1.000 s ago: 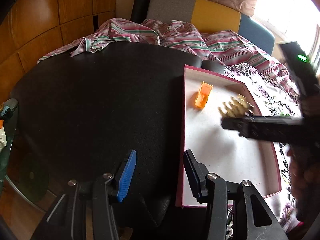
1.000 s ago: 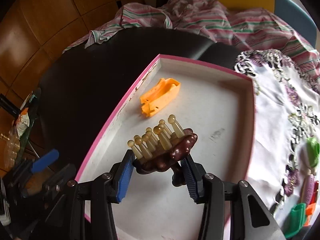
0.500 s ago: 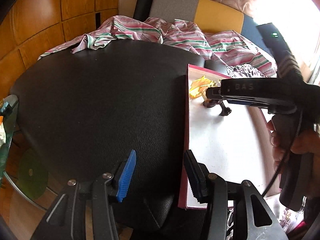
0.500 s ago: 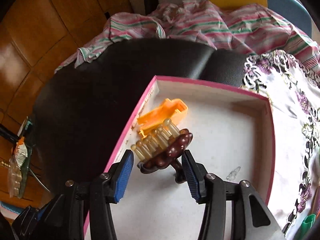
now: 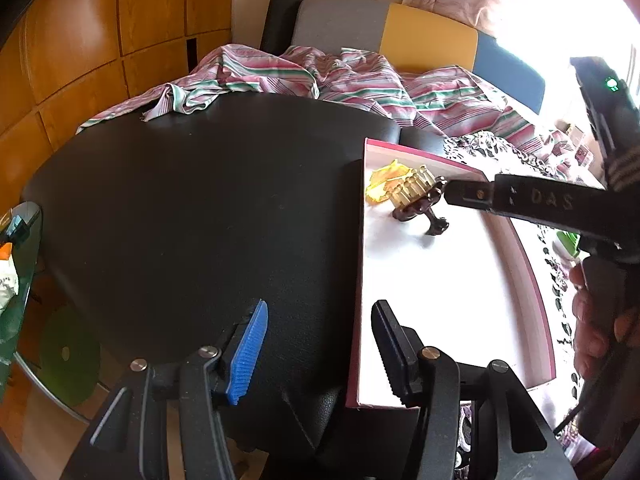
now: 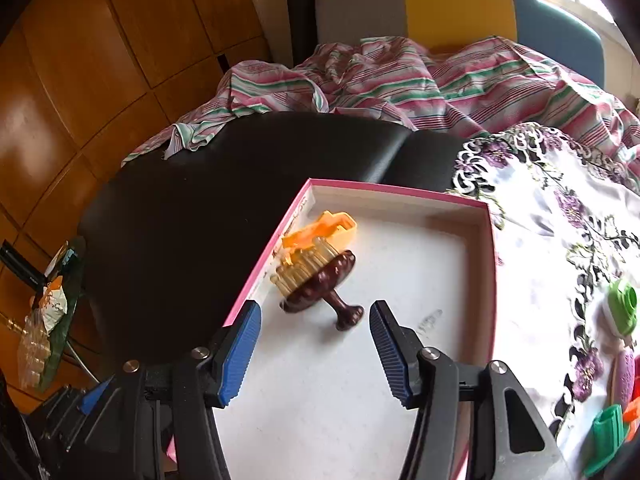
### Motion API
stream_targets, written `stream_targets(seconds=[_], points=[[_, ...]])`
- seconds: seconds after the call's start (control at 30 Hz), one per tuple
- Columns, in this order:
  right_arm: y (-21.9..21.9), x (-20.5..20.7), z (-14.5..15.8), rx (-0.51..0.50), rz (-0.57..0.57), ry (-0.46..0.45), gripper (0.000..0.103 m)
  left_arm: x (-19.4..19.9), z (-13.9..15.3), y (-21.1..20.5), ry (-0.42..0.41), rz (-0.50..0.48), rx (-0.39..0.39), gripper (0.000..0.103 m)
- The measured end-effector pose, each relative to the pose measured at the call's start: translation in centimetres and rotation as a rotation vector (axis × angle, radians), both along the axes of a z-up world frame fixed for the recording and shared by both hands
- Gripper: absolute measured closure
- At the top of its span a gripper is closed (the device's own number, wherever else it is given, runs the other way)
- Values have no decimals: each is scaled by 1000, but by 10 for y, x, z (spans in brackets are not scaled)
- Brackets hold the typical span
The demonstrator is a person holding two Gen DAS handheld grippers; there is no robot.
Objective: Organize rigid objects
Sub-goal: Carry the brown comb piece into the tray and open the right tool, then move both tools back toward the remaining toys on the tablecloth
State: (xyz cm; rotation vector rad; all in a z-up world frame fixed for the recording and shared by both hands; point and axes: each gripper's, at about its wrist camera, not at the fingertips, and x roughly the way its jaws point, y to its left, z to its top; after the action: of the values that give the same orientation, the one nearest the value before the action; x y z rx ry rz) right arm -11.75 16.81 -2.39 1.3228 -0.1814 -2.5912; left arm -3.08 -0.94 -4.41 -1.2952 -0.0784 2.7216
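The right hand-held gripper (image 6: 316,352) has just been opening; its jaws stand spread, nothing between them. The brush (image 6: 316,284) lies tilted in the pink box (image 6: 400,194), near its left wall, touching the orange clip (image 6: 332,228). The left hand-held gripper (image 5: 318,350) hangs spread and empty over the box's near edge and the black bench (image 5: 180,200).

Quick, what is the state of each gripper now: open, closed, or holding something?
Left gripper: open, nothing between its fingers.
Right gripper: open, its jaws have just been opening; the brown massage brush lies free in the pink box.
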Motion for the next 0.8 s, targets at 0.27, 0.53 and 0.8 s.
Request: stream_targets(seconds=[0.27, 0.53, 0.8], points=[[11, 25, 0, 14, -21, 21, 46, 6, 3, 7, 8, -20, -17, 48], [33, 49, 7, 44, -50, 53, 46, 11, 6, 19, 16, -55, -34, 48], [76, 70, 15, 61, -124, 58, 46, 14, 7, 36, 18, -102, -50, 48]])
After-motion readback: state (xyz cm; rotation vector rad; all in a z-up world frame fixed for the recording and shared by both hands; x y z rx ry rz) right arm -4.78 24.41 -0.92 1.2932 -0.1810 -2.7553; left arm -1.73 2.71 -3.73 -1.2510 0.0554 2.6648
